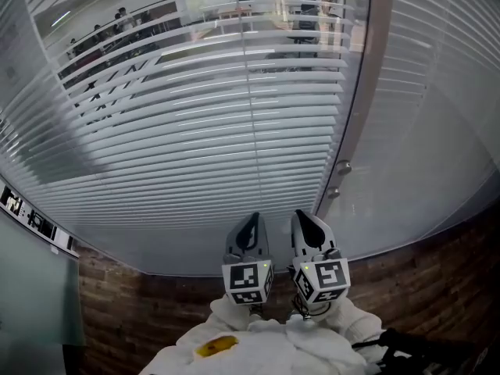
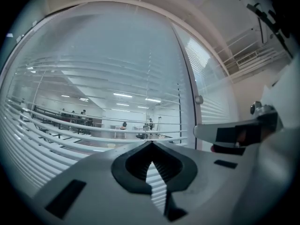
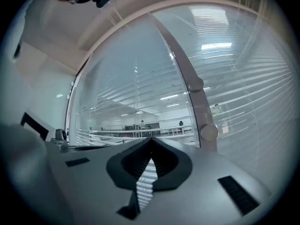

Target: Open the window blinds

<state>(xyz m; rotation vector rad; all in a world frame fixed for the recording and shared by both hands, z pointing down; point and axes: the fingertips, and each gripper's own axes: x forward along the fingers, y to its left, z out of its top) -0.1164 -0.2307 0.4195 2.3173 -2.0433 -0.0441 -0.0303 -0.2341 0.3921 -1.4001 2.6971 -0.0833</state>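
White slatted window blinds (image 1: 195,139) hang behind glass in front of me; through the gaps between their slats an office shows. A brown frame post (image 1: 358,108) carries two round knobs (image 1: 343,167), an upper knob (image 3: 196,84) and a lower knob (image 3: 209,132). My left gripper (image 1: 251,220) and right gripper (image 1: 305,216) sit side by side low in the head view, short of the glass and just left of the post. Each is shut with nothing between its fingertips: left gripper (image 2: 151,144), right gripper (image 3: 151,139). The blinds (image 2: 93,125) fill the left gripper view.
A second blind panel (image 1: 437,92) lies right of the post. Below the window runs a brick-patterned wall (image 1: 437,287). A pale panel (image 1: 31,287) stands at the left. People and desks show in the office beyond the glass (image 1: 305,14).
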